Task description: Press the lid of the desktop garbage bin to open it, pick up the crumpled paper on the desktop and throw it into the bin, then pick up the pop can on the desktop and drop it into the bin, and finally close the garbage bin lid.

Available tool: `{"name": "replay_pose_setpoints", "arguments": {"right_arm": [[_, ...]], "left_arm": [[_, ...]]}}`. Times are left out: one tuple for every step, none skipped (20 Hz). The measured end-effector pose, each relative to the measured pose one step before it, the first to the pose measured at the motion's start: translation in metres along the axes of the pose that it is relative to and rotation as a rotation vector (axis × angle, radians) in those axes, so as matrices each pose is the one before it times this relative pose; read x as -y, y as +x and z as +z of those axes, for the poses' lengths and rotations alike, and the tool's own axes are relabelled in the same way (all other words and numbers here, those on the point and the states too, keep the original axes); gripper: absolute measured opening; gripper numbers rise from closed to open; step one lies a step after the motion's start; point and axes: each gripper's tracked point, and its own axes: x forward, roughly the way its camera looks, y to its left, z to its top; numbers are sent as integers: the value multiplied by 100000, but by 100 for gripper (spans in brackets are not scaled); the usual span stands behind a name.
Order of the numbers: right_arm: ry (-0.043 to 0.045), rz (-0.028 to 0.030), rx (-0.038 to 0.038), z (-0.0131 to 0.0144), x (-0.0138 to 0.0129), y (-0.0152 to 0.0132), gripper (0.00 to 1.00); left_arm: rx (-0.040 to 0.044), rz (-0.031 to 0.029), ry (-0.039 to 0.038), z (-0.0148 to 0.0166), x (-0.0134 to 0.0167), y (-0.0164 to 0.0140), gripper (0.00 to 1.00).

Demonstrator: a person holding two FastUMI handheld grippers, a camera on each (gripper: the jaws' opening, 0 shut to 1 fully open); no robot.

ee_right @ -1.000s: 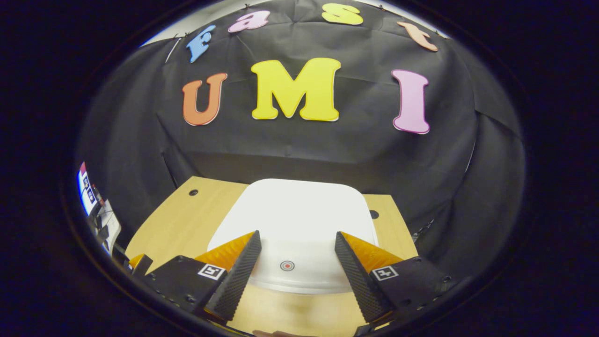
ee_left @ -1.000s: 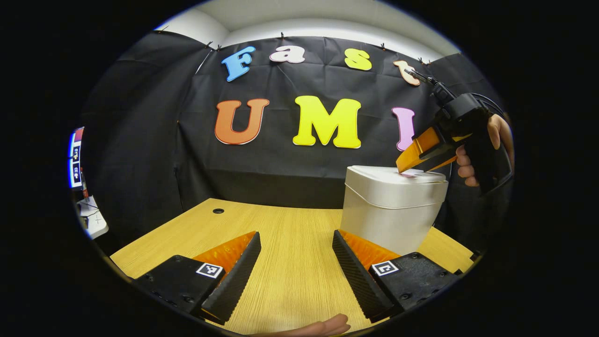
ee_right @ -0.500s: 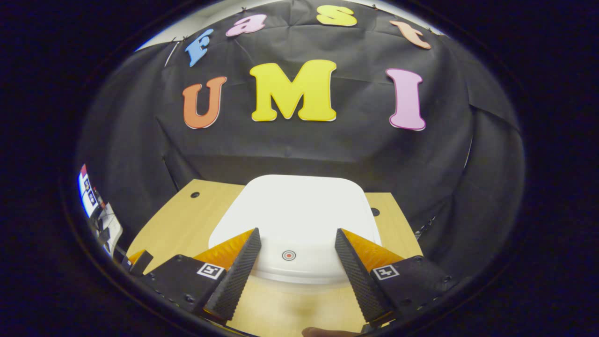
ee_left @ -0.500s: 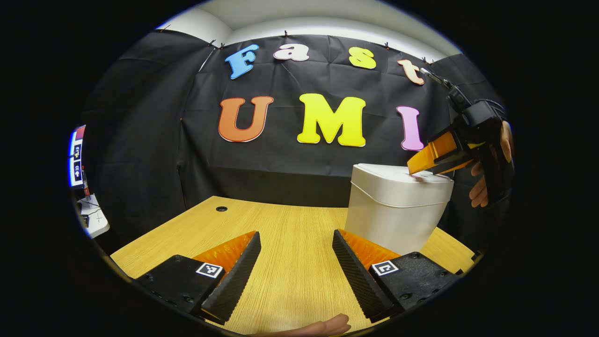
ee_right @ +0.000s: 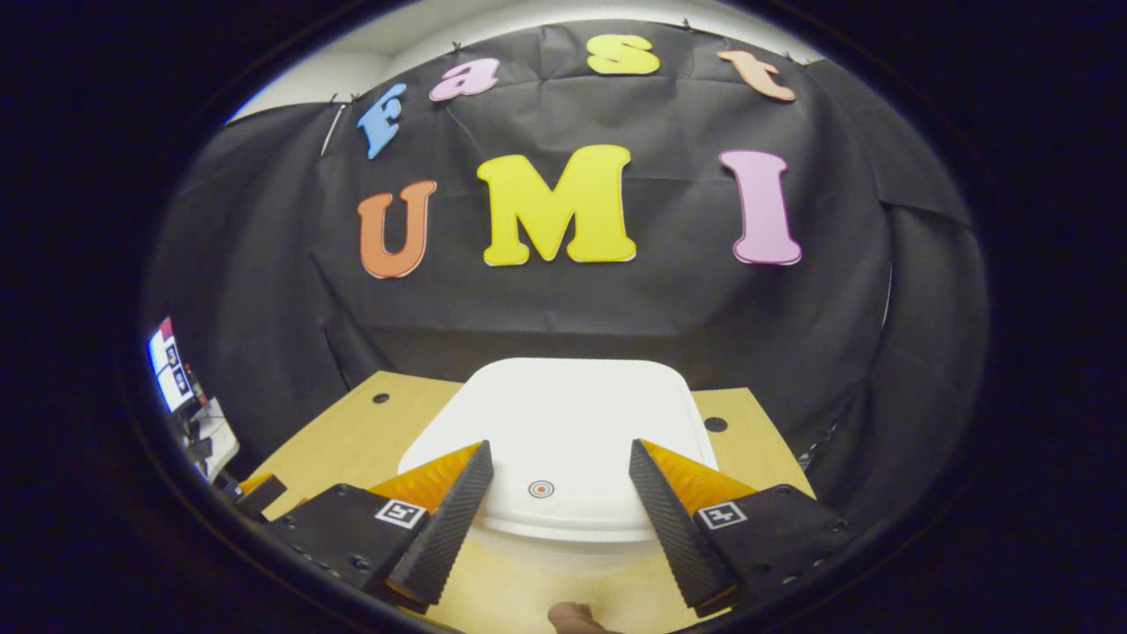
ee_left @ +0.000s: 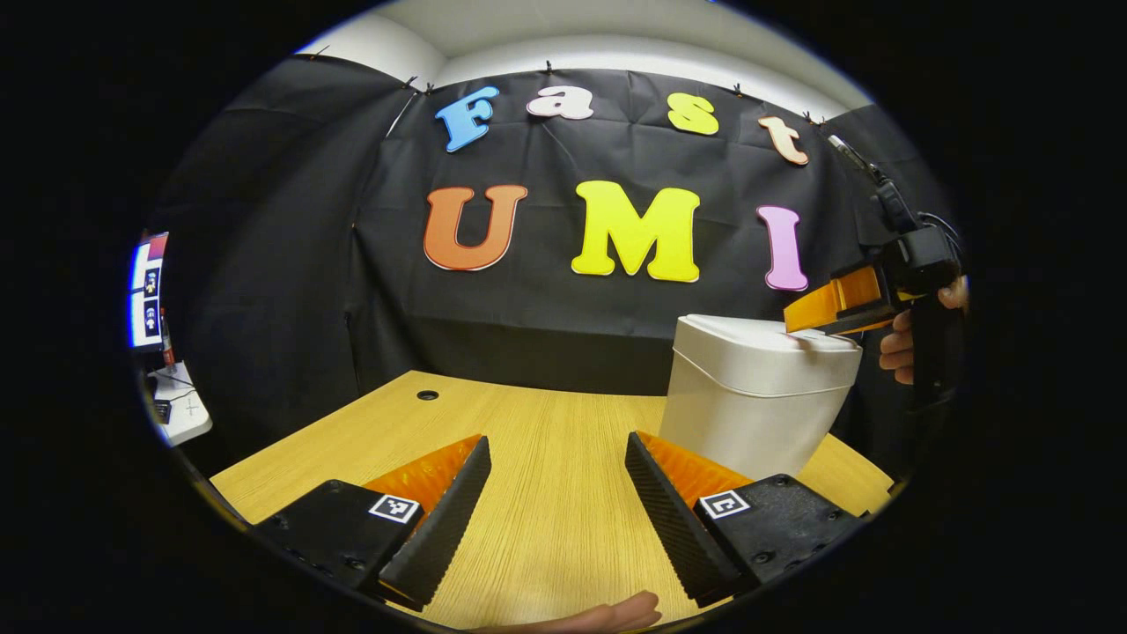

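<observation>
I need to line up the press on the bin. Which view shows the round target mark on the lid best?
The right gripper view: it looks down on the bin lid, with the target mark between the right gripper's open fingers. The left gripper view shows the bin side-on, the mark barely visible.

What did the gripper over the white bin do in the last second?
The right gripper pulled back from over the garbage bin lid toward its near edge, levelling out, jaws open, holding nothing. The lid stayed shut, the garbage bin stayed put, and the left gripper stayed open over the desk.
</observation>
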Motion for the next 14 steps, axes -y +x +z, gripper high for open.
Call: {"name": "replay_pose_setpoints", "arguments": {"right_arm": [[1486, -2493, 4413, 237, 748, -403, 95], [961, -1940, 3713, -36, 507, -671, 97], [-1947, -42, 2907, -394, 258, -735, 96], [-1185, -2055, 1390, -1072, 325, -570, 96], [25, -1086, 1852, -824, 218, -749, 93], [1206, 176, 1859, -270, 242, -930, 97], [2064, 1165, 598, -658, 44, -1290, 96], [1770, 1067, -372, -590, 152, -975, 94], [2105, 1730, -232, -483, 48, -908, 96], [2523, 937, 101, -320, 329, -862, 94], [810, -406, 685, -135, 580, -687, 94], [-93, -1126, 560, -286, 854, -553, 96], [33, -1399, 689, -278, 877, -586, 96], [-195, -498, 913, -303, 604, -704, 96]], "left_arm": [[151, 50, -465, -45, 1, 63, 99], [-196, -108, -367, -84, 73, 120, 99], [-247, -145, -179, -132, 124, 47, 99], [-317, 101, 52, -50, 77, 126, 99], [58, -27, 429, -122, -31, 128, 99], [-452, 177, 623, -92, 32, 31, 99], [200, 227, 587, 64, 13, -74, 99], [707, -166, 338, 222, 18, -172, 99], [1030, -474, 517, 280, 244, -162, 99], [691, -437, 615, 198, 102, -217, 99], [549, -213, 591, 156, 40, -207, 99], [248, -180, 396, 38, 109, -185, 99], [312, -363, -21, 130, 141, -213, 99], [396, -532, -283, 218, 260, -217, 99]]}}
